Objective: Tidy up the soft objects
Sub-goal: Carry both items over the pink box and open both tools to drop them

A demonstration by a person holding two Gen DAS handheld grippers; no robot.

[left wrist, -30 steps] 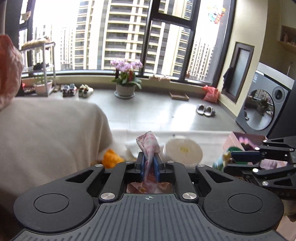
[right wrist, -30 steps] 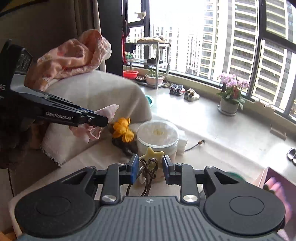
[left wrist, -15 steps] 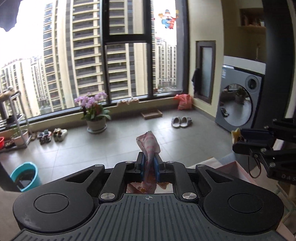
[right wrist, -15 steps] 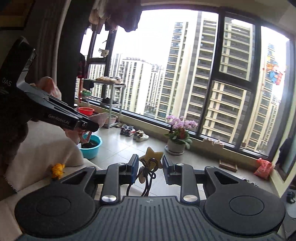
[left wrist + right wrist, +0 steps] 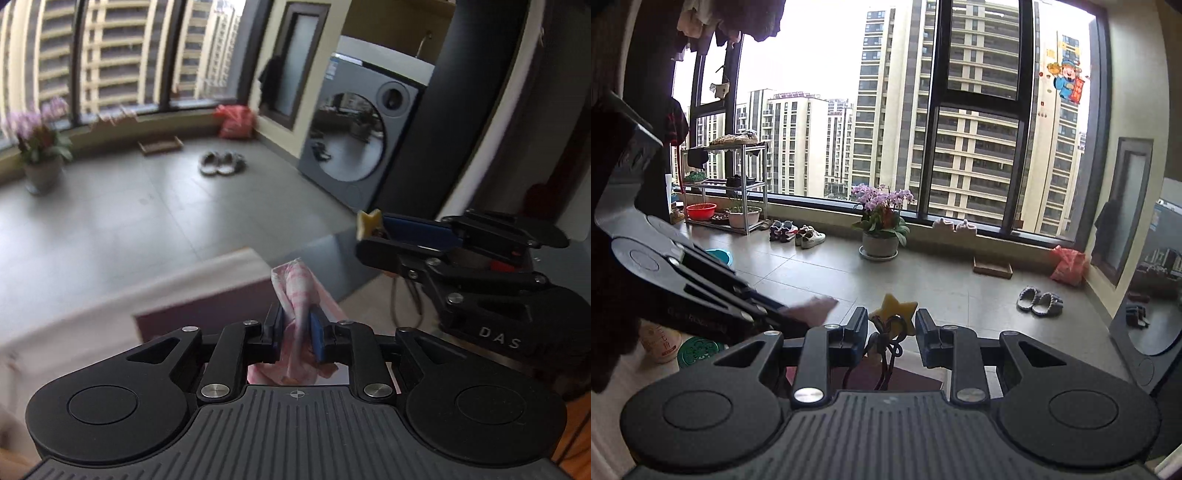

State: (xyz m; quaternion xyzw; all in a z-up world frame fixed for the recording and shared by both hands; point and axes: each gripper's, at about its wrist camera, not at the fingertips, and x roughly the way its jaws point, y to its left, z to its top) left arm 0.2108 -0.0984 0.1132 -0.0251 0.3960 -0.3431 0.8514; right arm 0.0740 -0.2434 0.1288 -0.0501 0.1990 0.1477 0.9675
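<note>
My left gripper point(image 5: 298, 325) is shut on a pink checked cloth point(image 5: 297, 291) that sticks up between the blue pads and hangs below them. It is held in the air over a dark purple box point(image 5: 199, 321). My right gripper point(image 5: 892, 325) is shut on a yellow star-shaped soft toy point(image 5: 894, 307) with a dark cord point(image 5: 888, 349) hanging under it. In the left wrist view the right gripper point(image 5: 373, 230) is to the right and farther forward, with the star point(image 5: 367, 222) at its tip. In the right wrist view the left gripper point(image 5: 798, 314) is at the left, with the pink cloth point(image 5: 814, 307) at its tip.
A washing machine point(image 5: 354, 133) stands at the right wall. On the tiled floor are slippers point(image 5: 1039, 301), a red bag point(image 5: 1067, 266), a flower pot point(image 5: 881, 236), shoes point(image 5: 798, 232) and a metal rack point(image 5: 726, 184). A green lid point(image 5: 698, 350) and a bottle point(image 5: 661, 341) lie low at the left.
Both grippers have swung to the right, away from the couch and table, each keeping its hold. The left view now tilts down over the purple box and is blurred by motion.
</note>
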